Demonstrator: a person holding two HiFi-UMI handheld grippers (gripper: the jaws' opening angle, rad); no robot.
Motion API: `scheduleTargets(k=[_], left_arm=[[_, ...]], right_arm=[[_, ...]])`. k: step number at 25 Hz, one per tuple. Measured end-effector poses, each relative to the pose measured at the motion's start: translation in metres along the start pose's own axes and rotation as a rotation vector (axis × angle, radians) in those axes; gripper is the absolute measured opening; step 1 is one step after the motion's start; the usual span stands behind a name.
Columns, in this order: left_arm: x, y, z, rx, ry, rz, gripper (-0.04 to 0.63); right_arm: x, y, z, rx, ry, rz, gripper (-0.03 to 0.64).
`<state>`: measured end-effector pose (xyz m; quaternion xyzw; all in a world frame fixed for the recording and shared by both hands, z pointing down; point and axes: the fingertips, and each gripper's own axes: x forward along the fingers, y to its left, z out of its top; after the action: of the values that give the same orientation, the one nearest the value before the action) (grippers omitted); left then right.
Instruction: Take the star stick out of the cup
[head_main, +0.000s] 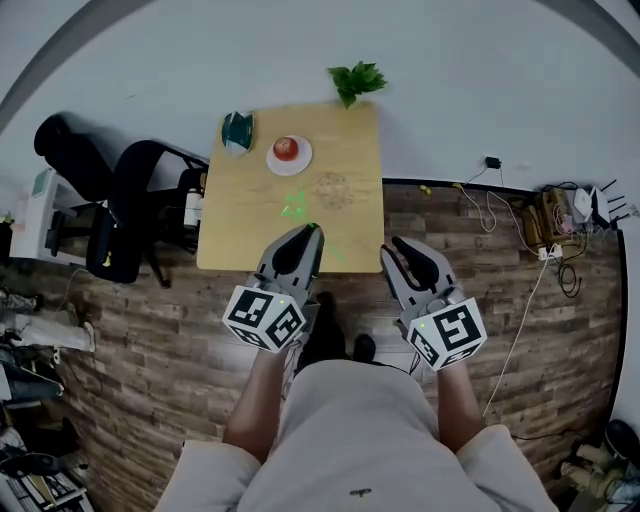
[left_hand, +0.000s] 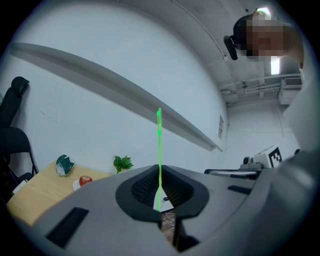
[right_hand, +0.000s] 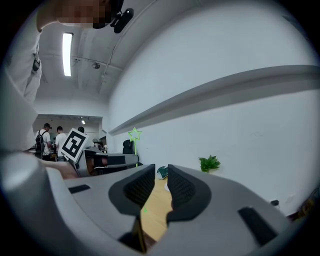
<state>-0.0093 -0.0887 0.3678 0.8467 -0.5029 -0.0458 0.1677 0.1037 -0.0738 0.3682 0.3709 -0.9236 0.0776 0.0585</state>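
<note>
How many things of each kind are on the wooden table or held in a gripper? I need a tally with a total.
Green plant: 1
Red apple: 1
White plate: 1
Dark green object: 1
Green star stick, held in the left gripper: 1
Total: 5

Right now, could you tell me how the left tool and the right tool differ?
The left tool is shut on the green star stick; the right tool holds nothing. The left tool's jaws are together; the right tool's stand apart. Both hover near the table's near edge.
</note>
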Motion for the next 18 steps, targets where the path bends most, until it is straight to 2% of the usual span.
scheduleTargets(k=[10, 18], left_arm=[[-0.04, -0.051, -0.008, 0.025, -0.037, 0.029, 0.018], [-0.066, -0.064, -0.005, 0.027, -0.07, 0.043, 0.018]], right_arm=[[-0.044, 0.019, -0.005, -0.006, -0.017, 0.042, 0.035], [-0.057, 0.037, -0.003, -0.02, -0.03, 0.065, 0.014]])
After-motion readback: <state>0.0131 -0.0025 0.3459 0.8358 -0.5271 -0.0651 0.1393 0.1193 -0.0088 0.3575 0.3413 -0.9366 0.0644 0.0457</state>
